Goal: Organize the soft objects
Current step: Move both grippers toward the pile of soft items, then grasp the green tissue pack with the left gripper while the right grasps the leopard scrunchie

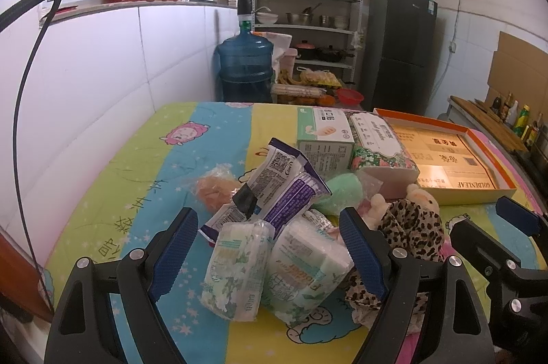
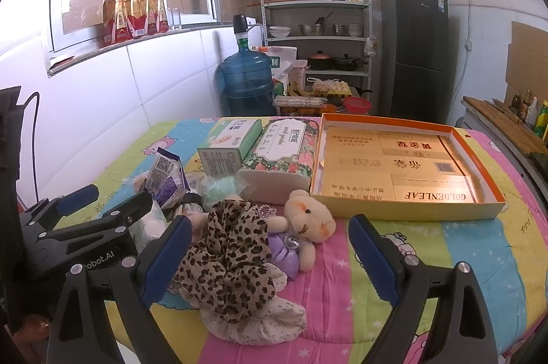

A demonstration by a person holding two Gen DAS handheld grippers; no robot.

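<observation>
A heap of soft things lies on a colourful quilt (image 1: pixel 137 179). My left gripper (image 1: pixel 269 247) is open, its fingers on either side of two small tissue packs (image 1: pixel 236 268) (image 1: pixel 308 264). Behind them lie purple packets (image 1: pixel 284 189), a green sponge (image 1: pixel 339 192) and an orange bagged sponge (image 1: pixel 215 189). My right gripper (image 2: pixel 270 256) is open, straddling a leopard-print scarf (image 2: pixel 229 261) and a cream teddy bear (image 2: pixel 308 223) in a purple dress. An open orange-rimmed box (image 2: pixel 404 165) lies beyond the bear, lined with gold cartons.
A floral tissue pack (image 2: pixel 281 151) and a green-white carton (image 2: pixel 229 141) stand beside the orange box. The tiled wall (image 1: pixel 102 83) borders the quilt's left side. Beyond the far edge are a water jug (image 1: pixel 245 62), a shelf rack (image 1: pixel 308 7) and a fridge (image 1: pixel 400 45).
</observation>
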